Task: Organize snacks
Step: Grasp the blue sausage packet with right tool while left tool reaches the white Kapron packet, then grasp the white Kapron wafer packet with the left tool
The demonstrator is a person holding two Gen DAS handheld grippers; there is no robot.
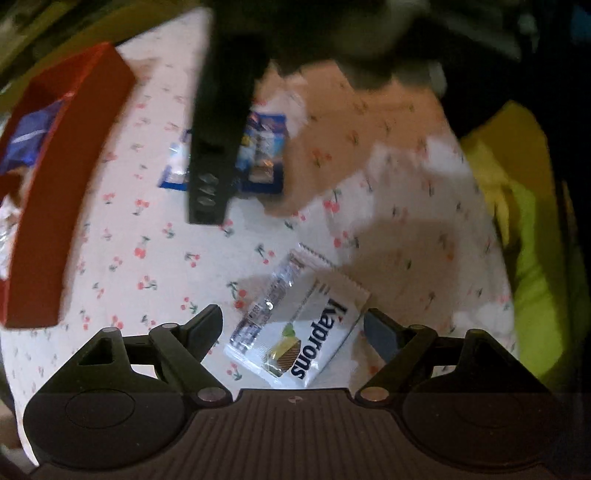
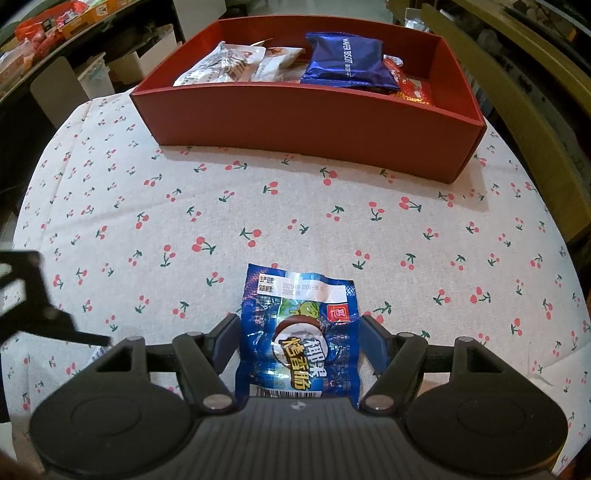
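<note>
In the left wrist view my left gripper [image 1: 293, 328] is open over a white wafer packet [image 1: 299, 332] that lies on the cherry-print cloth between its fingers. In the right wrist view my right gripper [image 2: 300, 338] is open around a blue snack packet [image 2: 299, 332] that lies flat on the cloth; its fingers sit beside the packet's edges. The red box [image 2: 325, 118] stands at the far side of the table and holds several snack packets, a blue wafer biscuit bag [image 2: 347, 62] among them. The right gripper's arm [image 1: 221, 140] shows in the left view above the blue packet [image 1: 264, 151].
The red box also shows at the left in the left wrist view [image 1: 62, 192]. A yellow-green chair [image 1: 532, 236] stands at the table's right edge. Shelves with goods [image 2: 55, 22] are behind the table. The left gripper's body [image 2: 26, 295] shows at the left edge.
</note>
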